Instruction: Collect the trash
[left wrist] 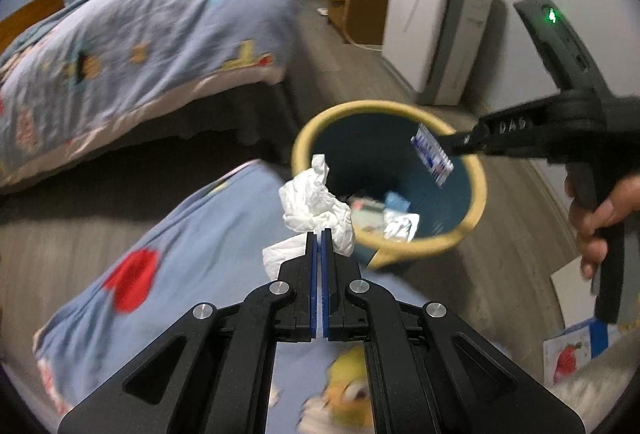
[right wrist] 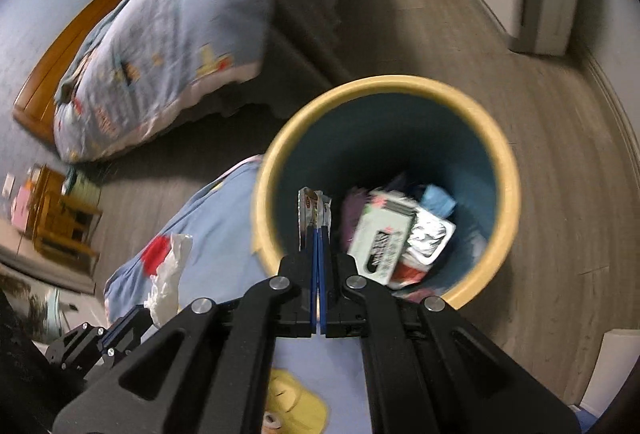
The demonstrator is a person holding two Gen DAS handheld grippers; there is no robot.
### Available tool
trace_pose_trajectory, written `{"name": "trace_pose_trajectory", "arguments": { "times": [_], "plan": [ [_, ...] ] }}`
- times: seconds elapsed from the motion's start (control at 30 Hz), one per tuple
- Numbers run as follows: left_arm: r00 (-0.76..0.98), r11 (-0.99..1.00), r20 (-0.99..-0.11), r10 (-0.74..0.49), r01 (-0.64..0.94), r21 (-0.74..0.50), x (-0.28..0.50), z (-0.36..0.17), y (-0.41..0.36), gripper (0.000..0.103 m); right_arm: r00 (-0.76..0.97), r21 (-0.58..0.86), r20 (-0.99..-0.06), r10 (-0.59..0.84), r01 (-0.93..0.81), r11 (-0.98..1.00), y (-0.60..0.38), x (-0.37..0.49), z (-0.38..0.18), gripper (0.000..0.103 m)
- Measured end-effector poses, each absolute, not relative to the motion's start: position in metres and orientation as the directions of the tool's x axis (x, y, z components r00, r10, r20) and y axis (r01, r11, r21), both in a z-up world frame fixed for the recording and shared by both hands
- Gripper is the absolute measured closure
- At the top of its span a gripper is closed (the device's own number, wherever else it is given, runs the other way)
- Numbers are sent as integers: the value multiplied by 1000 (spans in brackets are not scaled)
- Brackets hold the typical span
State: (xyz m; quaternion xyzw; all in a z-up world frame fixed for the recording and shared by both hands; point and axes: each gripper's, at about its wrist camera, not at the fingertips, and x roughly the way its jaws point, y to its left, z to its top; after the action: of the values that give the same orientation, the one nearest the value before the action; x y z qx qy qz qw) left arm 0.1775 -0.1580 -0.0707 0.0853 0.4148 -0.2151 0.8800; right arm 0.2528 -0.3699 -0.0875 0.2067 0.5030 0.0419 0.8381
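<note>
Room: bedroom, wood-look floor (right wrist: 560, 137); bed with blue patterned duvet (left wrist: 132, 33) at the far side, a second blue patterned cover (left wrist: 168, 266) under both grippers.
Bin: round waste bin (right wrist: 505, 169), yellow rim, dark blue inside, standing on the floor just beside the near cover. Already holds a white carton, a foil pack and blue scraps.
Left gripper (left wrist: 320, 234): jaws closed on a crumpled white tissue (left wrist: 316, 201). Tissue hangs at the near rim of the bin, not yet over the opening.
Right gripper (right wrist: 319, 232): jaws closed on a flat snack wrapper (right wrist: 314, 207). In the left wrist view the wrapper sits over the bin mouth, clear of the rim.
Step in hand (judged): carry-to-bin, both pieces gripped; drop pending.
Next move (judged): right jaws can open where they are. Left needs to go forward past the rim first, then release.
Risk (judged): tissue is light and bulky; released early, it lands on the cover or catches the rim.
</note>
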Motion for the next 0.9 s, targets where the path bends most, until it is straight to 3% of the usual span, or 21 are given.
{"name": "trace_pose_trajectory", "arguments": {
  "times": [0.23,0.33,0.47,0.6,0.67,0.8,0.87,0.9],
  "plan": [
    [570,875,-756,-322,485,-8,216,-86,-207,100,496,447,-811,311,182,876,-399,263,-104,102],
    [561,878,-757,-336,478,-36,226,-89,-211,88,488,440,-818,303,193,877,-406,262,-107,100],
    [574,878,-752,-325,479,-13,222,-87,-212,74,487,409,-829,274,195,892,-413,258,-106,88],
    [577,880,-742,-340,473,-35,210,-78,-203,62,498,328,-840,214,153,932,-411,246,-92,87],
    [588,883,-734,-339,468,-33,199,-69,-197,49,500,259,-849,169,115,959,-406,236,-83,75],
    [593,888,-735,-328,460,-25,182,-52,-189,31,522,194,-843,130,71,978,-400,217,-66,58],
    [608,896,-734,-303,443,-3,173,-44,-186,16,545,157,-832,107,47,986,-397,206,-57,39],
    [612,899,-732,-300,437,-3,168,-41,-184,13,557,132,-825,93,30,991,-395,200,-53,35]
  ]
}}
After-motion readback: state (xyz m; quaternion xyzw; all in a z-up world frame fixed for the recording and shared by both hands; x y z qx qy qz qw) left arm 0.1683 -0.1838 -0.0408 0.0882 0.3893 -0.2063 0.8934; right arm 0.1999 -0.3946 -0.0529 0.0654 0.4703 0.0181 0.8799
